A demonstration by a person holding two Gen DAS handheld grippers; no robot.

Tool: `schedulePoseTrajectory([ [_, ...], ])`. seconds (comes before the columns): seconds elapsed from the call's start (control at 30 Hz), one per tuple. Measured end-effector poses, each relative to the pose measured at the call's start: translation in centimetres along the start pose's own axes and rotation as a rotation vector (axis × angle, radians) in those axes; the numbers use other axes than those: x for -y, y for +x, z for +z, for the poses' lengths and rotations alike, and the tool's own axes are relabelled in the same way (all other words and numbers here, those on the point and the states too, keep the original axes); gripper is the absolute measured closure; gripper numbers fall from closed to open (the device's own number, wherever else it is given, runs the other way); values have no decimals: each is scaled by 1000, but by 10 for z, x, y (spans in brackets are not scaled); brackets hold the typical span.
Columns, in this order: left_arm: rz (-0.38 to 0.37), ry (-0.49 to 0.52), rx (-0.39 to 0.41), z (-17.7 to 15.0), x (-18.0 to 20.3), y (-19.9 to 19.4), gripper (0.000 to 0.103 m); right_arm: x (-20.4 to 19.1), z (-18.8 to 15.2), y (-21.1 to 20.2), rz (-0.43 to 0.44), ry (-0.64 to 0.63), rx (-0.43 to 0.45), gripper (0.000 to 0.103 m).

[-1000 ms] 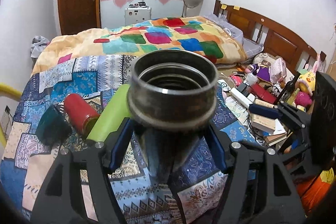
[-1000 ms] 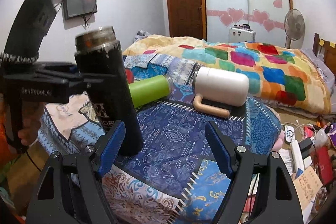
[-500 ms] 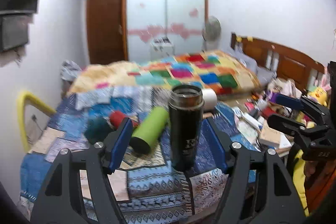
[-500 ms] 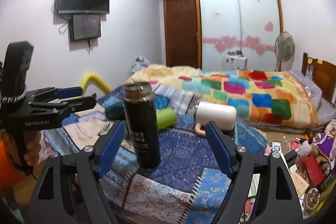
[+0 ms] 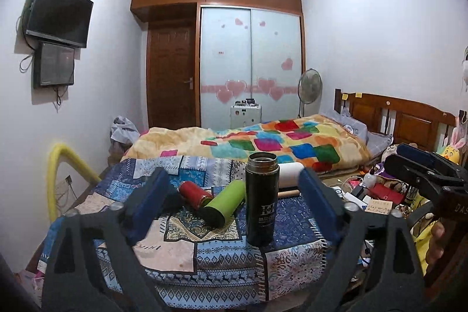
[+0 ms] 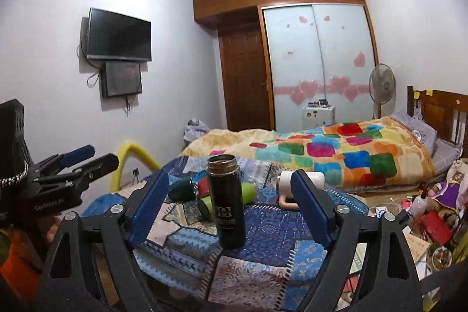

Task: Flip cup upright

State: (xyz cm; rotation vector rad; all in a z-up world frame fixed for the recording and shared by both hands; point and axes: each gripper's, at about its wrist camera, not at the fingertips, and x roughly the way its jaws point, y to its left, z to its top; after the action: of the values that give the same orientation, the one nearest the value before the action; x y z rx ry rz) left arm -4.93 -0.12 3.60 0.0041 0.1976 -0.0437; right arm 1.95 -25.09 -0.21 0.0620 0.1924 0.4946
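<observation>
A tall black cup (image 5: 261,199) with a metal rim stands upright, mouth up, on the patchwork cloth of the table (image 5: 175,241). It also shows in the right wrist view (image 6: 226,203). My left gripper (image 5: 231,202) is open and empty, drawn well back from the cup. My right gripper (image 6: 231,206) is open and empty too, also back from it. Each gripper shows at the edge of the other's view: the right one (image 5: 424,174) and the left one (image 6: 73,165).
A green cup (image 5: 226,202), a red cup (image 5: 194,193), a dark teal cup (image 6: 181,189) and a white mug (image 6: 304,180) lie on their sides behind the black cup. A bed (image 5: 278,142) stands behind. Clutter covers the floor on the right (image 6: 424,212).
My left gripper let go of the black cup, which now stands upright on the table. Both grippers have pulled back and up away from it.
</observation>
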Motion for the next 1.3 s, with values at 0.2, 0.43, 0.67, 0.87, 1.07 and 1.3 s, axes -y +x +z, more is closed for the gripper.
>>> schedulePoseTrajectory([
  [0.2, 21, 16, 30, -7, 8, -20, 0, -2, -8, -10, -27, 21, 34, 0],
  [0.43, 30, 18, 45, -14, 14, -29, 0, -8, -12, -19, -46, 3, 51, 0],
  [0.67, 27, 8, 50, -14, 14, -31, 0, -12, -13, -25, -57, -12, 62, 0],
  [0.87, 23, -5, 48, -15, 11, -28, 0, -14, -13, -26, -59, -16, 64, 0],
  [1.07, 21, -13, 47, -14, 9, -27, 0, -14, -13, -26, -65, -20, 64, 0],
  [1.3, 24, -13, 48, -13, 9, -26, 0, -14, -14, -26, -75, -30, 63, 0],
])
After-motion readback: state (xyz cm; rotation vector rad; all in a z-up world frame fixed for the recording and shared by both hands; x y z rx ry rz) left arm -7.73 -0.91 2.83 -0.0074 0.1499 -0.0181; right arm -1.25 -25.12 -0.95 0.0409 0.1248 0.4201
